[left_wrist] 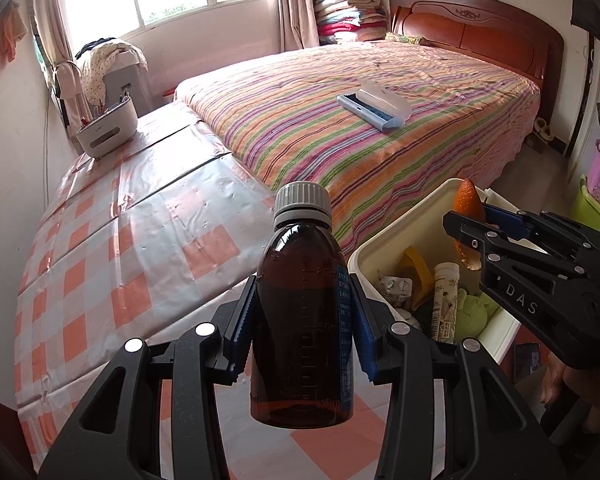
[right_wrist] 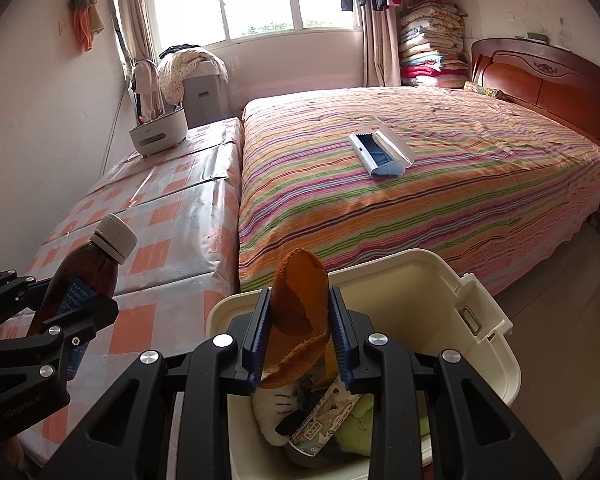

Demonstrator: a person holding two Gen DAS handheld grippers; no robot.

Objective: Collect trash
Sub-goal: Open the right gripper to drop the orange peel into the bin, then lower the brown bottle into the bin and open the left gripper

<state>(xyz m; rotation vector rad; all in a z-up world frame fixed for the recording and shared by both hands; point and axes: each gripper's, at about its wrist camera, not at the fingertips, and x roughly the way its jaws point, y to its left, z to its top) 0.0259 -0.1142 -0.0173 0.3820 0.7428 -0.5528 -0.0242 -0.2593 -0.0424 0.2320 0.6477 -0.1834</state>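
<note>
A brown bottle (left_wrist: 302, 320) with a grey ribbed cap stands upright between the blue pads of the left gripper (left_wrist: 303, 320), which is clenched on its body; its base hangs over the checked orange-and-white table cover (left_wrist: 140, 240). Printed scale marks run down its side, too fine to read. In the right wrist view the same bottle (right_wrist: 82, 276) leans at the left edge, with its lower part hidden behind the black gripper frame.

The right gripper (right_wrist: 298, 328) is clamped on a curled piece of orange peel (right_wrist: 298, 304), rind outward and pale pith showing at the lower edge. The peel is held over the open cream bin (right_wrist: 480, 360), which stands just beside the table and near the foot of the bed. From the left wrist view the peel (left_wrist: 468, 204) pokes up above the other gripper's fingers, its lower half partly covered by them.

Inside the bin lie a white tube (left_wrist: 444, 300), a crumpled blister pack (left_wrist: 394, 286), something yellow, a green soft item and a white plush piece; most overlap and are cut off by the gripper bodies, so their shapes are unclear.

Beyond, the striped bedspread (right_wrist: 420, 208) carries a pale blue-and-white case (right_wrist: 380, 152). A white caddy (right_wrist: 158, 136) sits at the table's far end.
</note>
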